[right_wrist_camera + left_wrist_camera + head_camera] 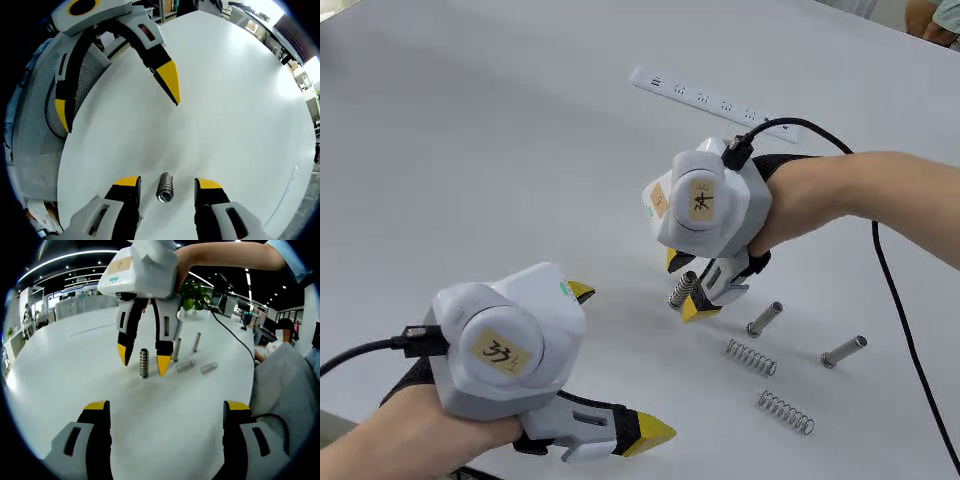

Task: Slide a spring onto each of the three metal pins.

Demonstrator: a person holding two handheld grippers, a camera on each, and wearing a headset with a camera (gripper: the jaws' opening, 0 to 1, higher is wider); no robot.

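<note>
A metal pin with a spring on it stands upright on the white table. My right gripper hangs over it, open, one yellow tip on each side and neither touching. In the right gripper view the sprung pin sits in the gap of the right gripper. Two bare pins stand to the right. Two loose springs lie near them. My left gripper is open and holds nothing, low at the near left. The left gripper view has the right gripper straddling the sprung pin.
A white power strip lies at the far side of the table. A black cable trails from the right gripper down the right side. A grey mesh chair back stands close on the right of the left gripper view.
</note>
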